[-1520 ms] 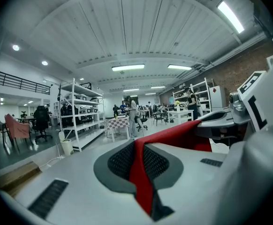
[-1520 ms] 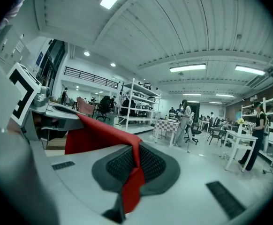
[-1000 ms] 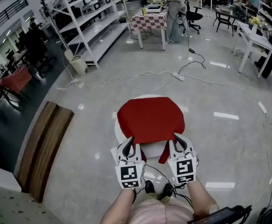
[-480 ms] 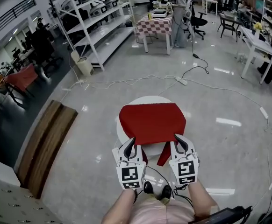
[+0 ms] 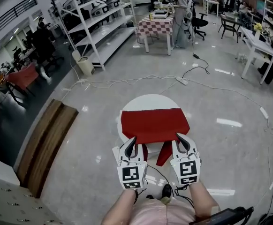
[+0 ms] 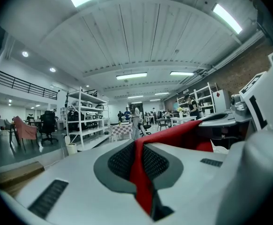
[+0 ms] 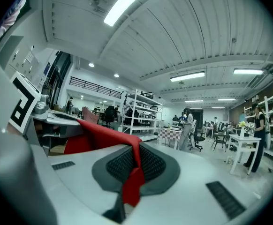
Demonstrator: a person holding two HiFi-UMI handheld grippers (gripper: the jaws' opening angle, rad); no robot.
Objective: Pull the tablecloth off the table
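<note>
A red tablecloth [image 5: 153, 124] lies over the near half of a small round white table [image 5: 148, 101], whose far rim is bare. Its near edge hangs off toward me, with a flap [image 5: 164, 153] dangling between the grippers. My left gripper [image 5: 131, 142] is shut on the cloth's near left corner; red fabric [image 6: 139, 172] is pinched between its jaws in the left gripper view. My right gripper [image 5: 182, 140] is shut on the near right corner, and red cloth [image 7: 132, 172] shows clamped between its jaws in the right gripper view.
A wooden board [image 5: 45, 144] lies on the glossy floor at left. Cables [image 5: 127, 82] and a power strip [image 5: 182, 81] run beyond the table. White shelving [image 5: 94, 22], a checked table [image 5: 154, 26], a person [image 5: 179, 13] and desks [image 5: 258, 43] stand farther back.
Both grippers have drawn the cloth toward me. More of the white tabletop's far side is bare, and the cloth covers less of the table.
</note>
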